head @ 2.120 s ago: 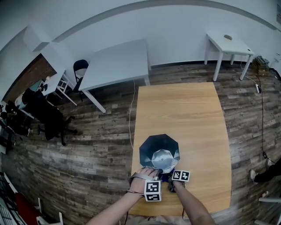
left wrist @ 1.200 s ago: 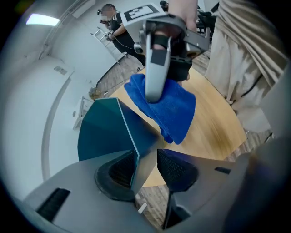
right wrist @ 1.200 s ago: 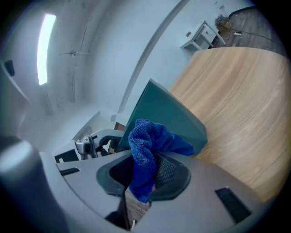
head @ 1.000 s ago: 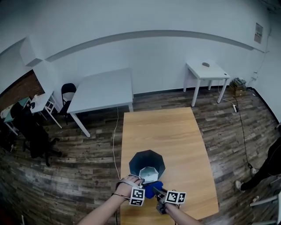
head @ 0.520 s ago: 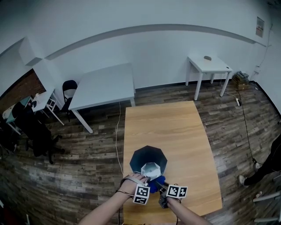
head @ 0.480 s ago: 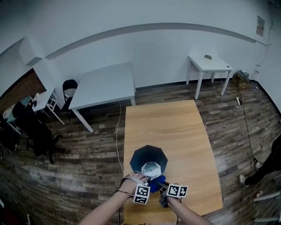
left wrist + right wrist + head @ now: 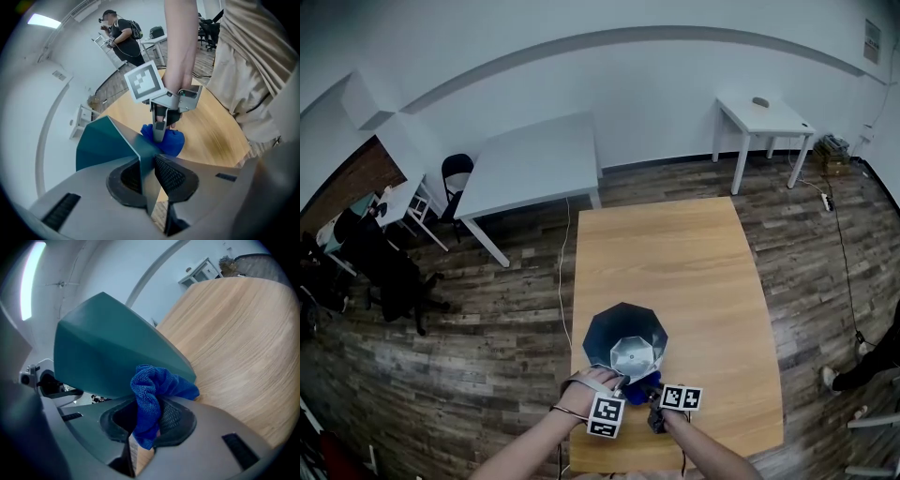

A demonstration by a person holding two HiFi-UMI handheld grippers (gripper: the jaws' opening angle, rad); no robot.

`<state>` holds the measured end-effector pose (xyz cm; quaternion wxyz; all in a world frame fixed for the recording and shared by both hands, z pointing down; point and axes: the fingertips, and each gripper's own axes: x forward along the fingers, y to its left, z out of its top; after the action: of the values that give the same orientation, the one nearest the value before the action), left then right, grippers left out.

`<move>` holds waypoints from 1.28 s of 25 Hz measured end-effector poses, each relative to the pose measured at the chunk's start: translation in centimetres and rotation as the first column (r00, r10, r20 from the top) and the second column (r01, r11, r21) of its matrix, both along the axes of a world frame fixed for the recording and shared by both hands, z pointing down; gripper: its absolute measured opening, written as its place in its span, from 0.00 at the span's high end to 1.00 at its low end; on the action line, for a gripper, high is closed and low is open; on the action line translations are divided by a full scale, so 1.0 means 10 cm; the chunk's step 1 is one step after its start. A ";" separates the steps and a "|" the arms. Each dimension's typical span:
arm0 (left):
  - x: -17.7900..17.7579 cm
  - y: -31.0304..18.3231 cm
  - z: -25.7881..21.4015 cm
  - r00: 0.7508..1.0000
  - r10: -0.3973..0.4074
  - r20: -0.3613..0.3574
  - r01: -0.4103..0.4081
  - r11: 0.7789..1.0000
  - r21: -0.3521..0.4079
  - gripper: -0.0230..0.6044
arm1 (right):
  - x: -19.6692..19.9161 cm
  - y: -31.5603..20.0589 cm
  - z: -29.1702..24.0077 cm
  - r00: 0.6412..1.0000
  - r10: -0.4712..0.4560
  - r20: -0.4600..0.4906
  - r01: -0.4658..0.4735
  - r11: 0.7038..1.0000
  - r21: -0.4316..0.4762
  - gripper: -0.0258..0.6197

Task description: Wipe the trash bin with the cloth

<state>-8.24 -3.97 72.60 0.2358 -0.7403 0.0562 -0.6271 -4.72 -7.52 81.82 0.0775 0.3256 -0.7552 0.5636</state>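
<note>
- The left gripper (image 7: 147,176) has just been closing and now pinches the thin wall of the trash bin (image 7: 623,337), with the teal panel edge running between its pads
- The right gripper (image 7: 145,420) is clamped on a bunched blue cloth (image 7: 152,390), which sits low against the bin's outer wall on the side nearest the person; whether it presses on the wall or only lies just beside it is hard to say
- The bin looks light and open-topped, so a firm wiping push could slide or tip it, and the left pinch on so thin a wall may slip
- Only a fold of the cloth is caught in the right jaws, so dragging it along the wall could pull it free
- The cloth is wadded, so little of it would meet the wall, and the jaw tips might scrape the panel instead
- The two grippers are close together beside the bin, so a wide stroke could knock one against the other
- The bin stands on a pale wooden table (image 7: 675,253), most of which stretches away beyond it
- Past that lie a dark plank floor (image 7: 487,309), two white tables (image 7: 530,164) and a black chair (image 7: 459,173) further off, against a white wall
</note>
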 end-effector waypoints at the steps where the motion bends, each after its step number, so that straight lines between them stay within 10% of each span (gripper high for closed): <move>1: 0.01 -0.01 0.00 1.000 -0.004 -0.006 0.004 1.000 -0.003 0.86 | 0.00 -0.02 0.09 1.000 -0.008 -0.016 0.008 1.000 -0.008 0.84; 19: 0.05 -0.15 0.01 0.997 -0.052 -0.058 0.051 0.998 -0.032 0.86 | -0.06 -0.27 1.12 0.934 -0.257 -0.247 0.253 0.966 -0.045 0.84; 32: -0.02 -0.12 -0.23 0.984 -0.079 -0.160 0.076 0.997 -0.020 0.81 | 0.13 -0.01 -0.12 0.988 -0.134 -0.071 0.139 0.988 0.064 0.84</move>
<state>-8.41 -5.17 70.34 0.2008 -0.7871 0.0994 -0.5747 -3.43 -7.64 80.64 0.1298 0.2940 -0.7916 0.5196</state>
